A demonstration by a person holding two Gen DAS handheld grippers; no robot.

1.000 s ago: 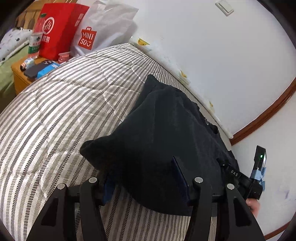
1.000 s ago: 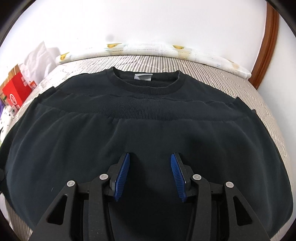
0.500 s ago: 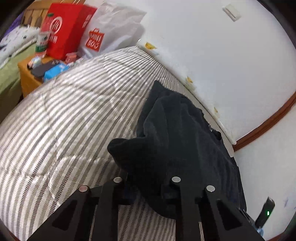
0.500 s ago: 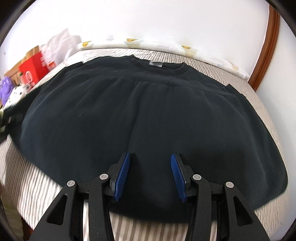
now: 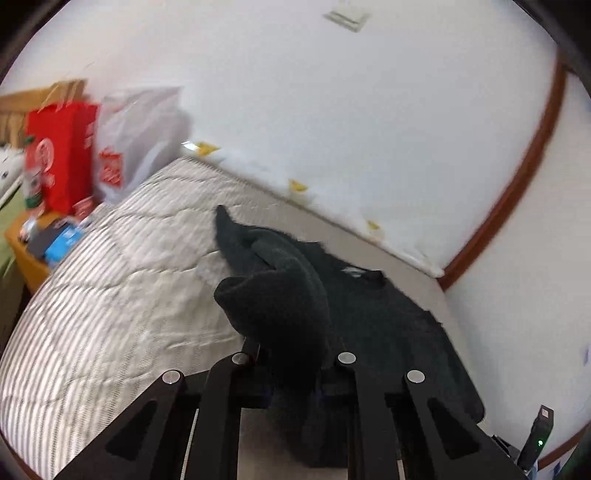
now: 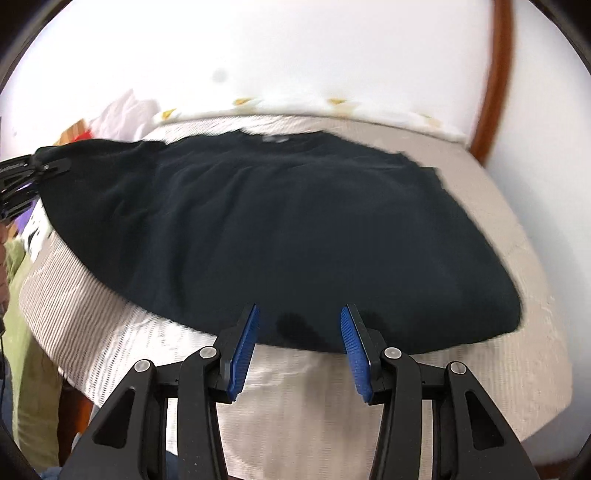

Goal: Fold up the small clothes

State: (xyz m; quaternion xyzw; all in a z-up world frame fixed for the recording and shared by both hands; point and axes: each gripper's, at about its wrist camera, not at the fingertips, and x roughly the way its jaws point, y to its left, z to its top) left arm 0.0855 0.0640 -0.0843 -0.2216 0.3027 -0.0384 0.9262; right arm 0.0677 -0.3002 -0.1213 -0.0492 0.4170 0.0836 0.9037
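**A bedroom in a home**

I am working in a bedroom. In front of me is a bed (image 5: 122,280) with a quilted grey-and-white striped cover, pushed against a plain white wall (image 5: 332,122) edged with dark wooden trim (image 5: 517,192). A light switch (image 5: 347,20) sits high on that wall. Beside the bed stands a small wooden nightstand (image 5: 26,258) crowded with small items, and behind it lean a red shopping bag (image 5: 62,155) and a white shopping bag (image 5: 136,140).

The black left gripper (image 5: 291,373) is clamped tight and raised; the black, blue-padded right gripper (image 6: 299,347) is spread wide, holding nothing.
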